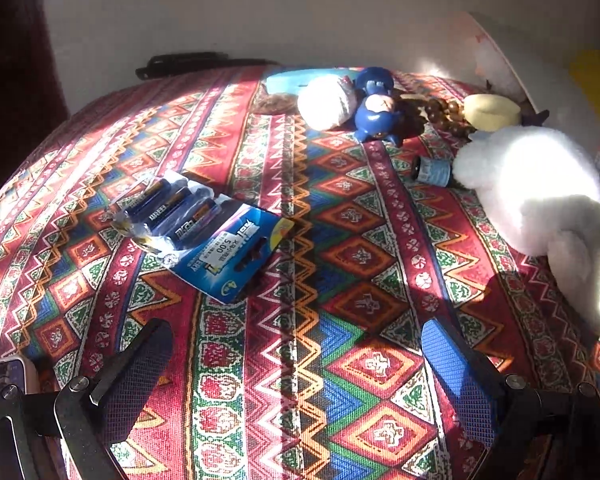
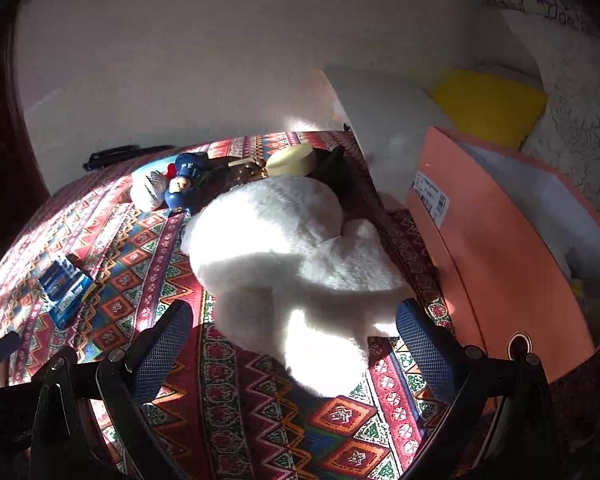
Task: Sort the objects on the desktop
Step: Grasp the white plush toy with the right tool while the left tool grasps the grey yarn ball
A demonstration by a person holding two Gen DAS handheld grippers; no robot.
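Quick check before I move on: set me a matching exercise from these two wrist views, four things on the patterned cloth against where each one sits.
Things:
1. battery pack
2. white plush toy
3. blue figurine
4. orange box

Places:
A. at the table's right edge, label on its side
B. alone on the left of the cloth
C. in the far cluster, beside a white pouch and wooden beads
D. right in front of the open right gripper

Pairs: 1-B, 2-D, 3-C, 4-A
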